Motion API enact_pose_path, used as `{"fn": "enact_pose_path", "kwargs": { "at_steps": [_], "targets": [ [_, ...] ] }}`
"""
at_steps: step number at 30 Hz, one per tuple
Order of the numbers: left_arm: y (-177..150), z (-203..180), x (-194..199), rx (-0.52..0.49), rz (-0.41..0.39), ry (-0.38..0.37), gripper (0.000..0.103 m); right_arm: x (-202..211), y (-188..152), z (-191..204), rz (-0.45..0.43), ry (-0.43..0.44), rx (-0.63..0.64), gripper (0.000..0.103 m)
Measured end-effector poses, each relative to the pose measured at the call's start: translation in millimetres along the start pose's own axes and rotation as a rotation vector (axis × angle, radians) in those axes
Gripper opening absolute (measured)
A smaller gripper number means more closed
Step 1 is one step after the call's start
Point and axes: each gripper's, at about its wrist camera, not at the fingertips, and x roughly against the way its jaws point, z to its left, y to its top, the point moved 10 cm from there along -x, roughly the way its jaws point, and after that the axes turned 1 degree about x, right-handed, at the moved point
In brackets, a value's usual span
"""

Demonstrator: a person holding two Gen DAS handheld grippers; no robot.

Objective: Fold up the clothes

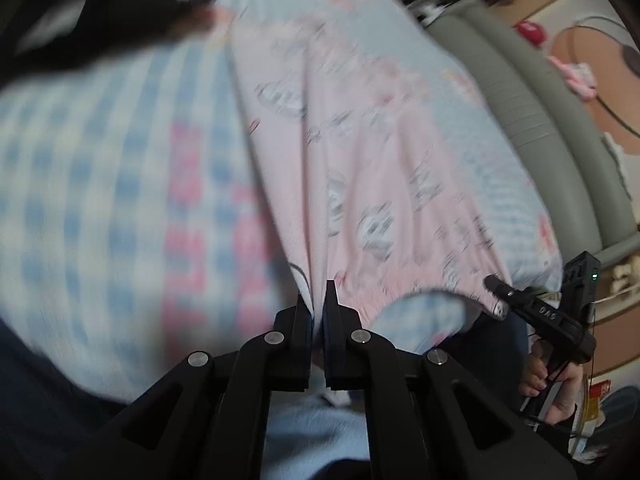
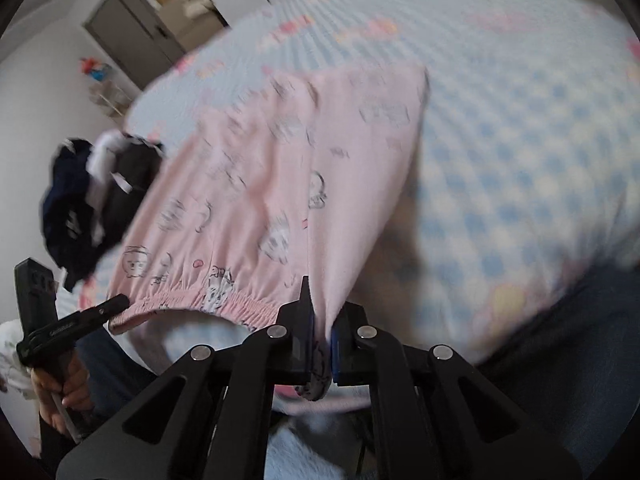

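In your left wrist view, your left gripper (image 1: pixel 318 300) is clamped narrow on the pink trousers (image 1: pixel 360 168), with cloth pinched between the two fingers at the elastic waistband. The trousers stretch away ahead of the fingers, lying over the blue checked sheet (image 1: pixel 100 184). To the right of the fingers, near the waistband's far end, you see your right gripper (image 1: pixel 496 286) touching the pink hem, with your right hand (image 1: pixel 556 384) on its handle. A dark garment (image 1: pixel 120 4) lies far ahead and to the left. A grey bed frame (image 1: pixel 540 120) curves along the right. The whole view is blurred.

In your right wrist view, your right gripper (image 2: pixel 320 312) is also closed tight on the trousers (image 2: pixel 280 168), the waistband corner caught between its fingers and bunched below them. The trousers spread ahead and leftward over the sheet (image 2: pixel 500 140). Your left gripper (image 2: pixel 116 302) sits to the left at the other waistband end, held by your left hand (image 2: pixel 64 384). The dark garment (image 2: pixel 88 200) lies left of the trousers.
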Motion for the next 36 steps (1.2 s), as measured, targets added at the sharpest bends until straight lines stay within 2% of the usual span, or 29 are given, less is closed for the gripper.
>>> {"fn": "enact_pose_path", "kwargs": {
  "at_steps": [2,5,10,13,15,16,18,20,22,23,25,26,27,32,36],
  "targets": [
    [-8,1,-3,0.013,0.017,-0.010,0.004,-1,-9,-7,0.017,-0.012,-0.022,0.004],
    [-2,0,8,0.015,0.001,-0.038,0.006,16,-6,-2,-0.006,-0.016,0.023,0.007],
    [26,10,19,-0.020,-0.045,0.012,0.008,41,13,-4,-0.067,-0.044,0.070,0.015],
    [48,19,19,0.001,-0.074,0.014,0.027,44,26,-11,-0.088,-0.055,0.062,0.016],
    [62,24,17,0.017,-0.093,0.011,0.047,36,33,-11,-0.083,-0.044,0.038,0.021],
    [66,26,14,0.026,-0.094,0.013,0.049,25,36,-5,-0.066,-0.040,0.023,0.025],
    [72,28,-1,0.028,-0.068,0.006,0.051,10,32,-6,-0.036,-0.035,0.006,0.026],
    [71,27,-17,0.028,-0.026,0.001,0.048,-5,28,-6,-0.006,-0.029,-0.012,0.027],
    [67,25,-26,0.003,-0.007,0.016,0.026,-19,24,-6,0.023,-0.023,-0.029,0.029],
    [65,24,-28,-0.017,-0.008,0.030,0.010,-27,22,-6,0.038,-0.020,-0.038,0.029],
    [66,24,-21,-0.042,-0.040,0.061,0.007,-31,21,-6,0.041,-0.017,-0.040,0.026],
    [67,26,-15,-0.040,-0.052,0.072,0.006,-28,22,-6,0.031,-0.017,-0.034,0.019],
    [68,29,-10,-0.038,-0.063,0.083,0.006,-23,24,-8,0.015,-0.035,-0.023,0.006],
    [71,43,10,-0.010,-0.054,0.086,0.006,-6,30,-20,-0.021,-0.106,0.009,0.006],
    [94,50,18,-0.023,-0.071,0.095,0.007,8,47,-14,-0.033,-0.076,0.051,0.008]
  ]
}}
